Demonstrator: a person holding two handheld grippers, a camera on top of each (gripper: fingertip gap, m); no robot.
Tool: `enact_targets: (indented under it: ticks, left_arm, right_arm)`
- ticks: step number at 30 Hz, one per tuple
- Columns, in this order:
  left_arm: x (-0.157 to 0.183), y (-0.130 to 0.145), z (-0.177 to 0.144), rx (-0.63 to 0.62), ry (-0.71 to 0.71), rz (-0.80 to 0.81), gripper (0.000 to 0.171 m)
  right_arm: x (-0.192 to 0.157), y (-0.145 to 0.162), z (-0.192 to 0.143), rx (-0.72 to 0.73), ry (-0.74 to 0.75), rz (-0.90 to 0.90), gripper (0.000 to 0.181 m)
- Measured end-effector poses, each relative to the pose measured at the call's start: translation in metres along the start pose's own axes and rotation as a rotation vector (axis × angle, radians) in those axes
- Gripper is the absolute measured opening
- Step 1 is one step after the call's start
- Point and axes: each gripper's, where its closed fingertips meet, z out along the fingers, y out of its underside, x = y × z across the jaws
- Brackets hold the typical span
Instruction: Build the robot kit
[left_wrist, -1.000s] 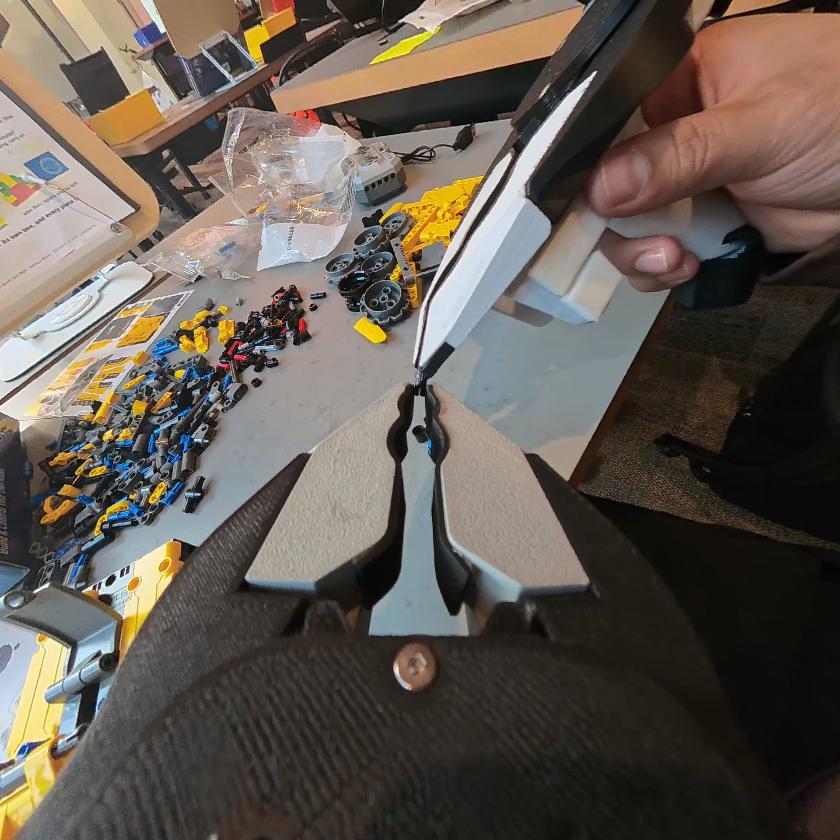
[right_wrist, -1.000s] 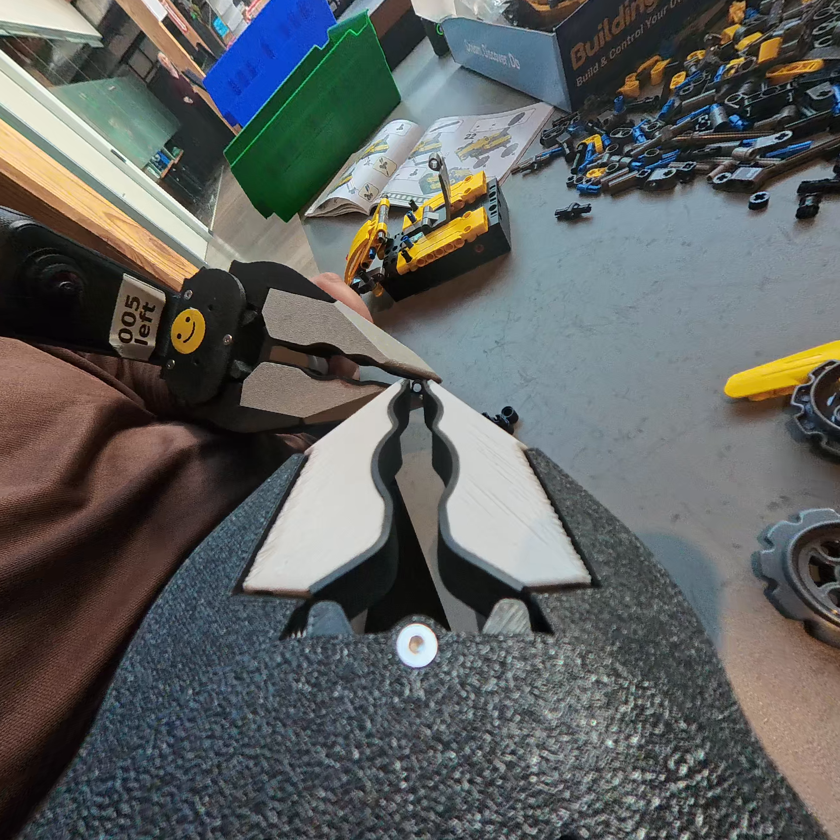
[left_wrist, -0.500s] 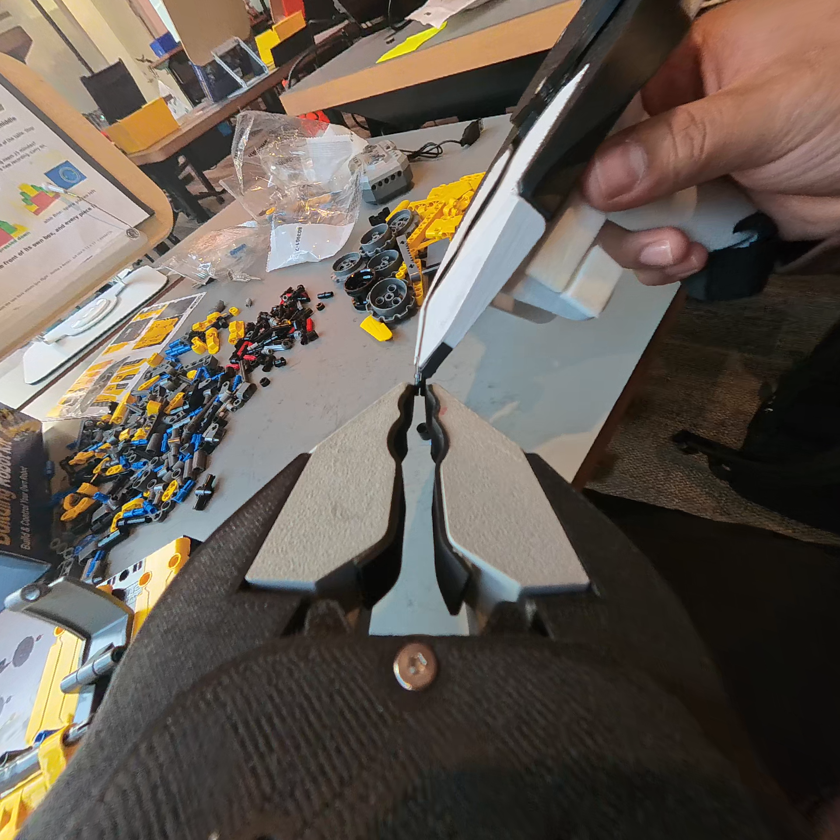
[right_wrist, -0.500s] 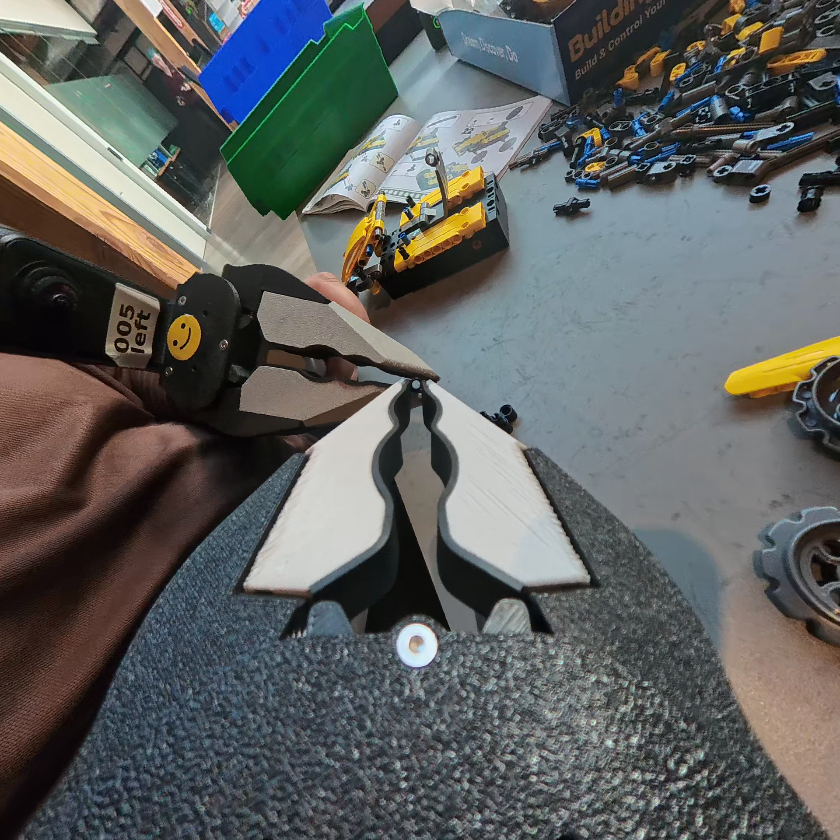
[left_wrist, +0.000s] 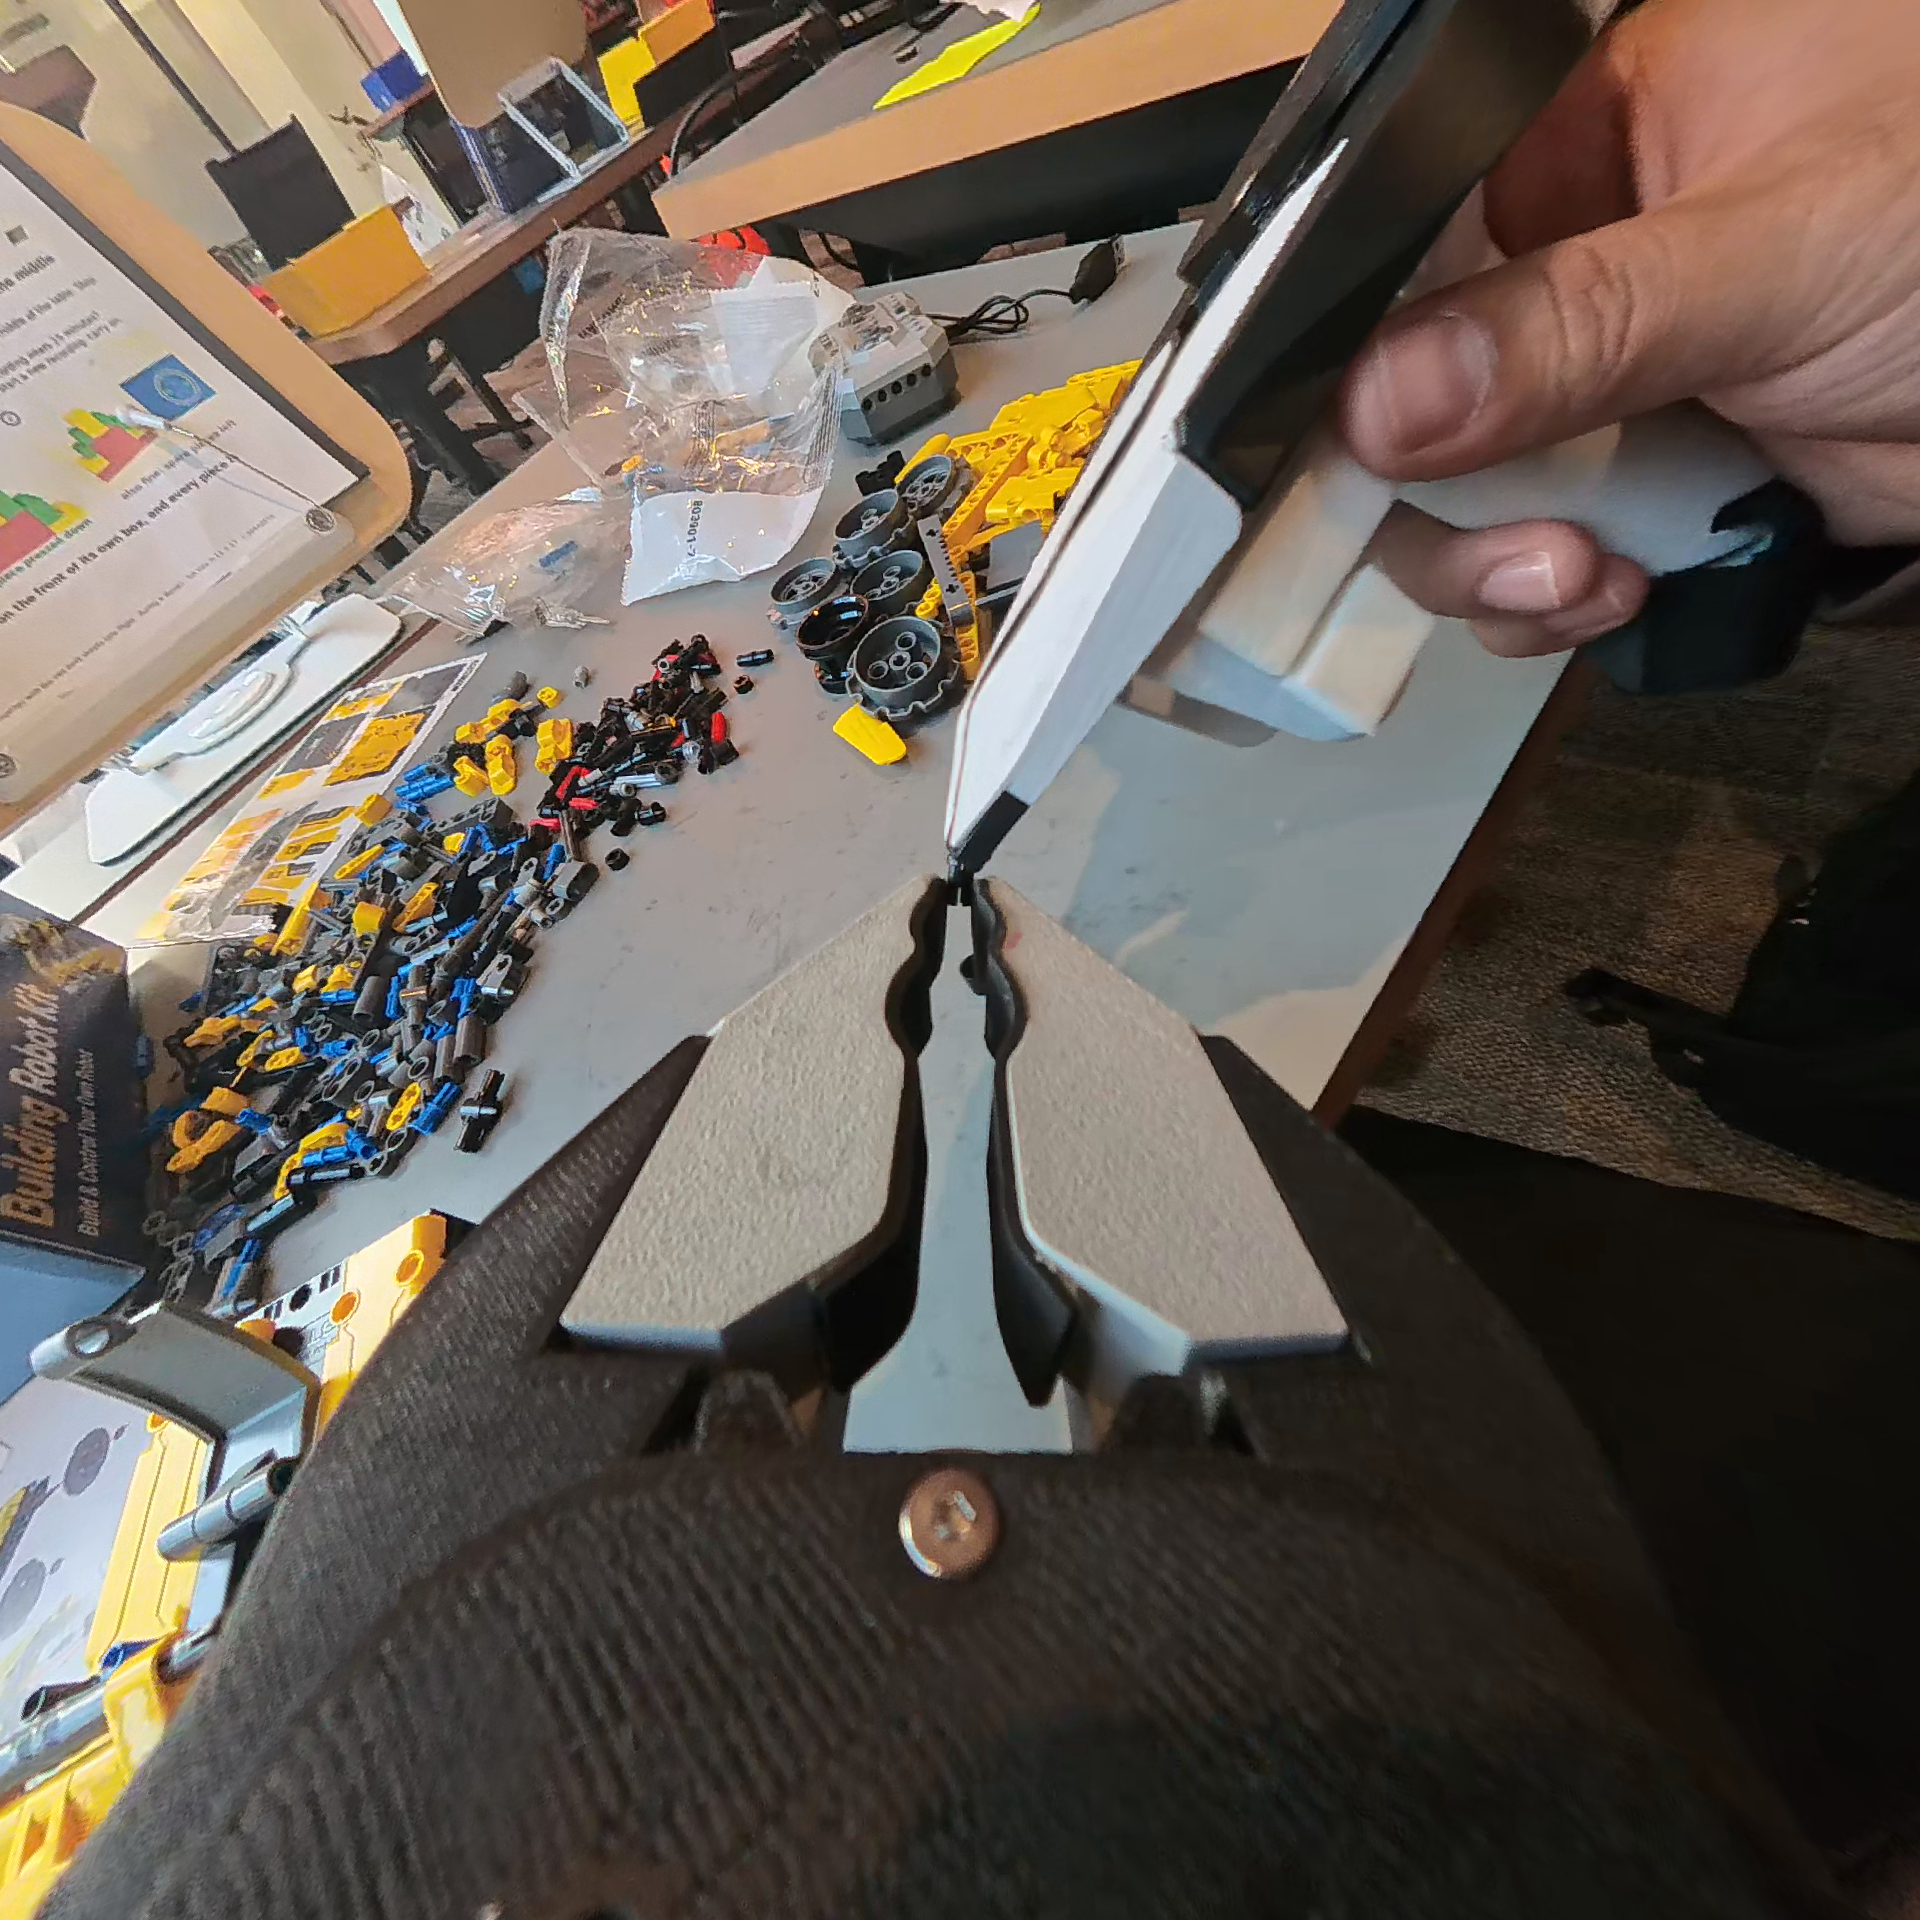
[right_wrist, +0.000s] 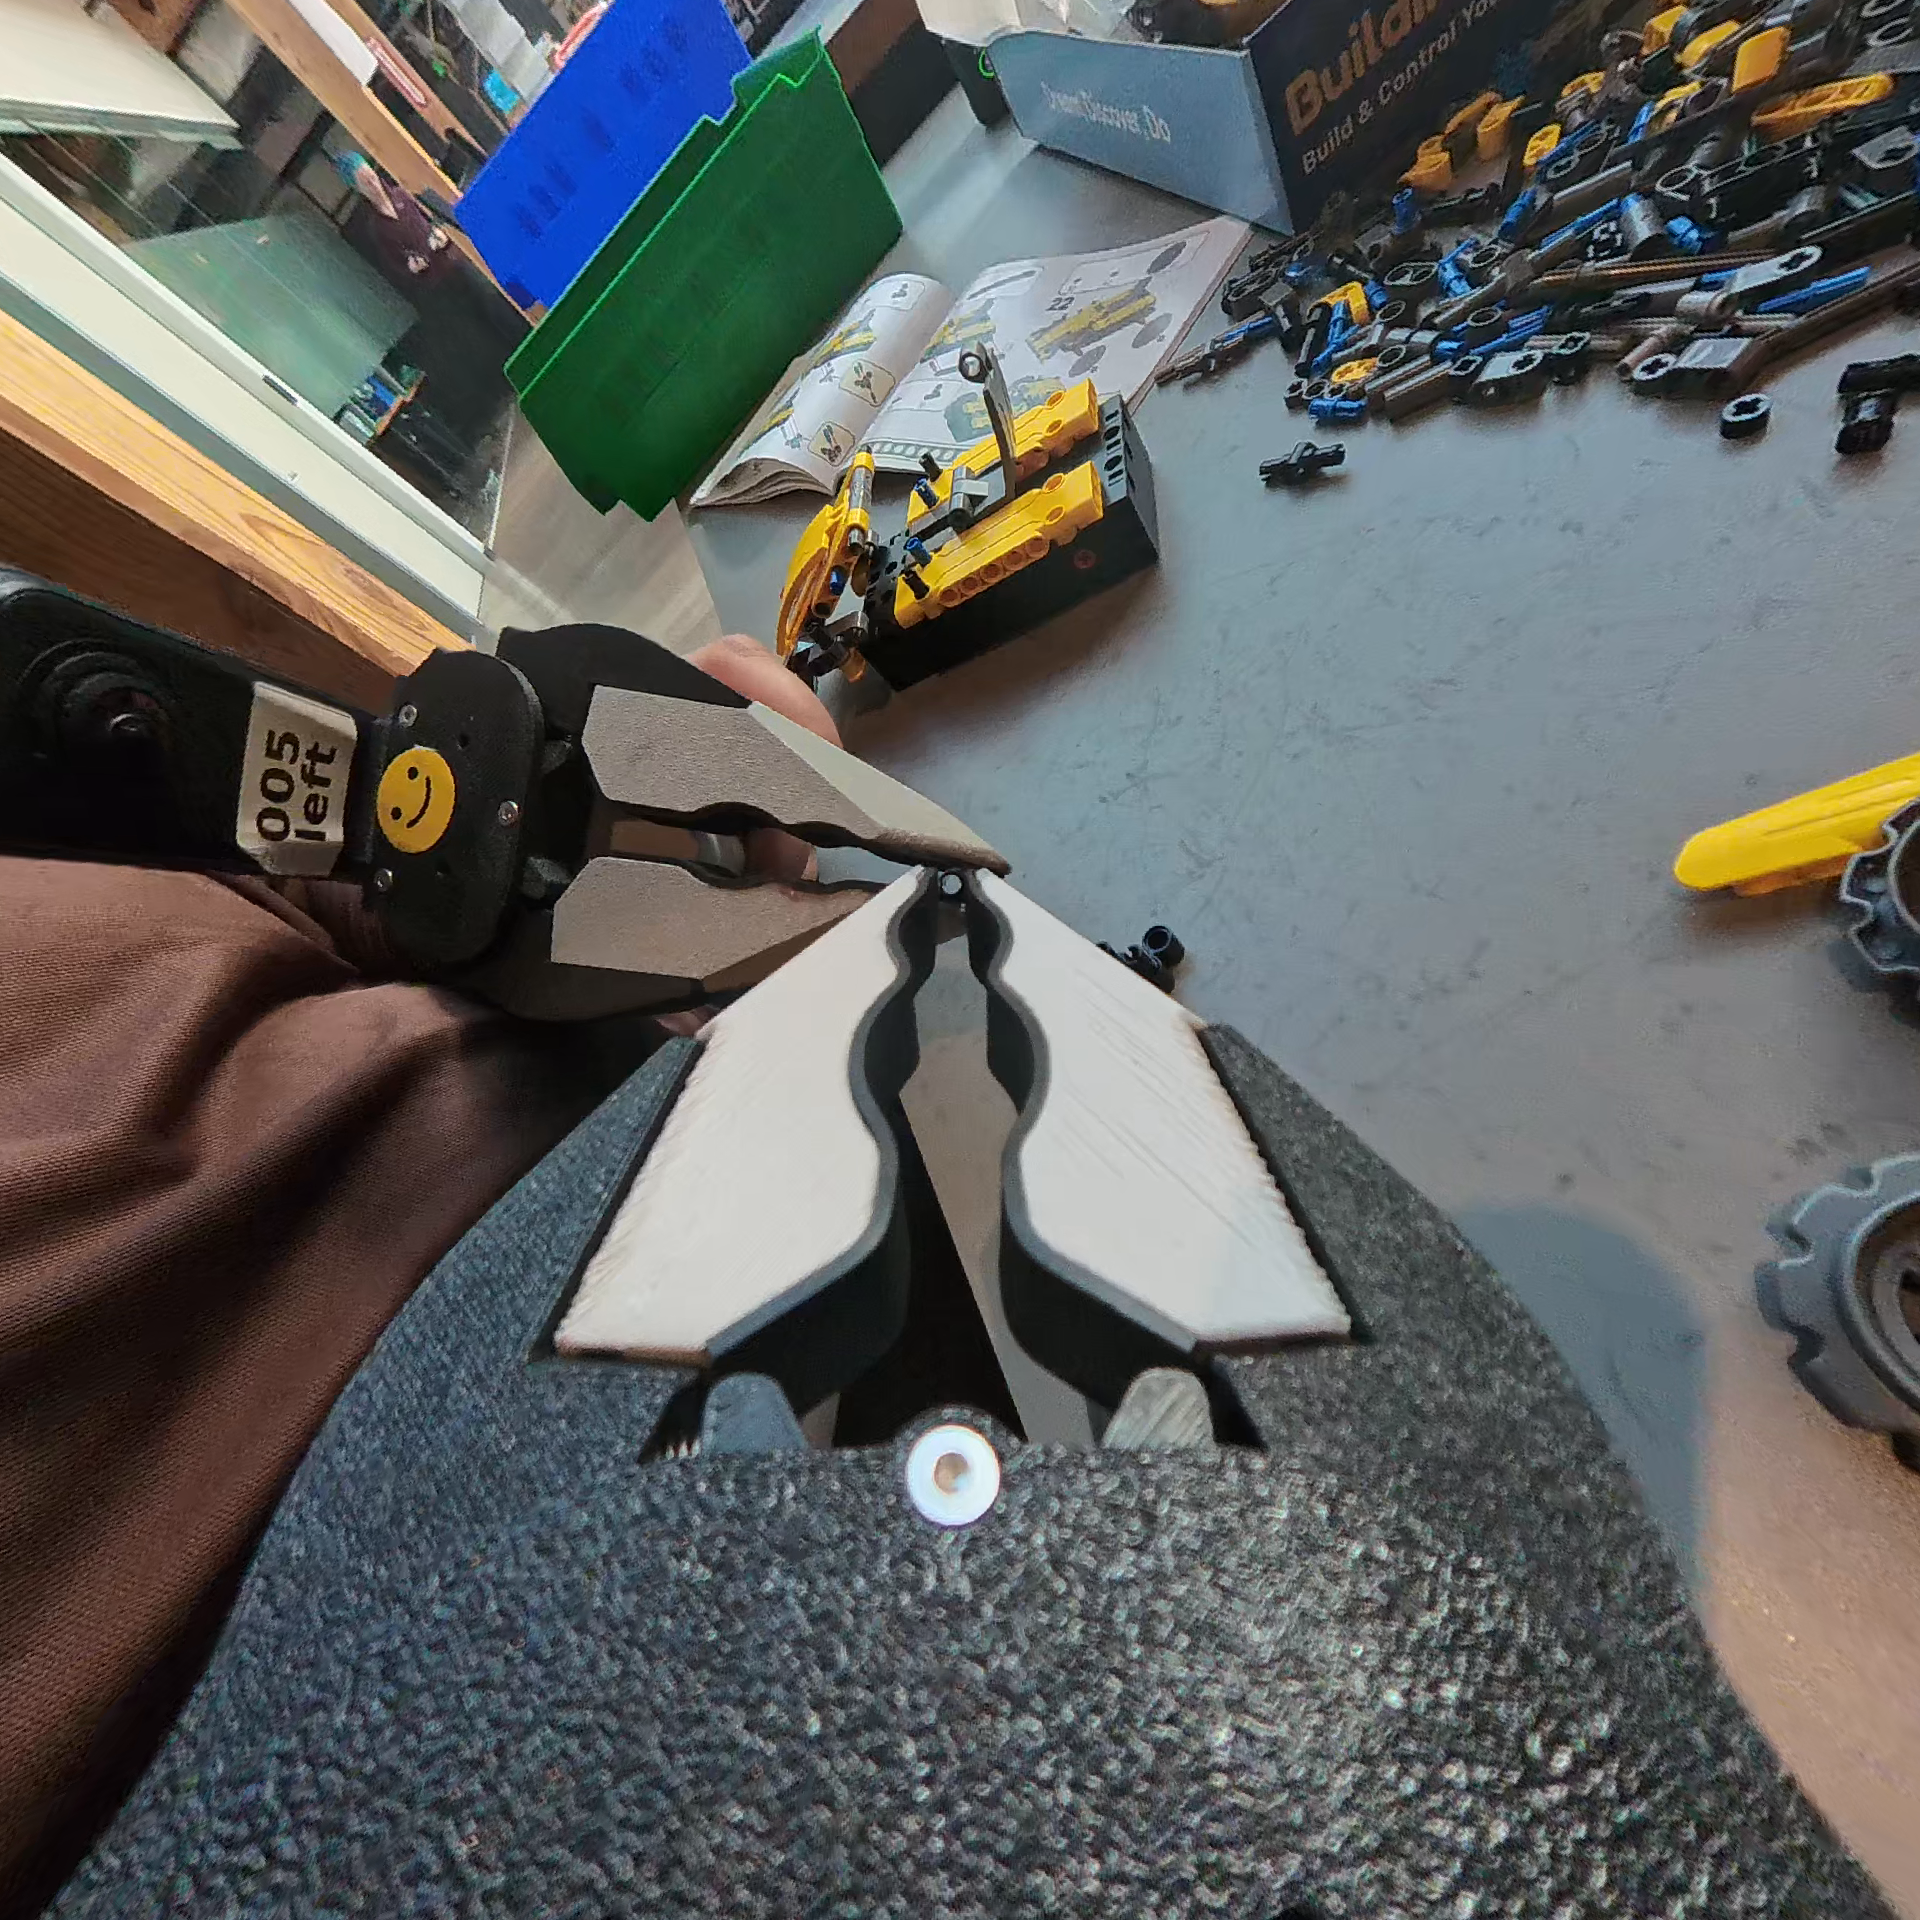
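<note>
Two tools meet tip to tip over the worktop edge, at mid-frame in both views.

The left tool is clenched on a small black pin, gripped only at its very tips. The right tool, gripped by a hand at upper right, is closed down on what looks like the same pin's round end. With so slight a hold, steady pressure and aligned tips seem to matter most, since a skewed squeeze could flick it out. Loose parts lie at left; a yellow and black model sits above centre.
</note>
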Motion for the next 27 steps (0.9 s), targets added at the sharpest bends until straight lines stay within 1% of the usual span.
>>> enact_targets:
  ticks: [7,19,23,24,27]
  left_arm:
    - [0.001,-0.001,0.0,0.01,0.007,-0.031,0.002]
    - [0.003,0.005,0.002,-0.012,0.025,-0.062,0.002]
    - [0.008,0.009,0.001,-0.044,0.058,-0.074,0.01]
    - [0.008,0.013,0.0,-0.061,0.064,-0.085,0.016]
    - [0.008,0.025,0.002,-0.135,0.097,-0.135,0.028]
  right_arm:
    - [0.0,0.0,-0.001,-0.017,0.02,-0.023,0.001]
    - [0.004,0.001,0.002,-0.044,0.029,-0.005,0.001]
    - [0.012,0.005,-0.001,-0.062,0.071,-0.006,0.0]
    - [0.016,0.007,-0.003,-0.071,0.092,-0.009,0.0]
    - [0.027,0.014,-0.007,-0.119,0.167,-0.033,0.0]
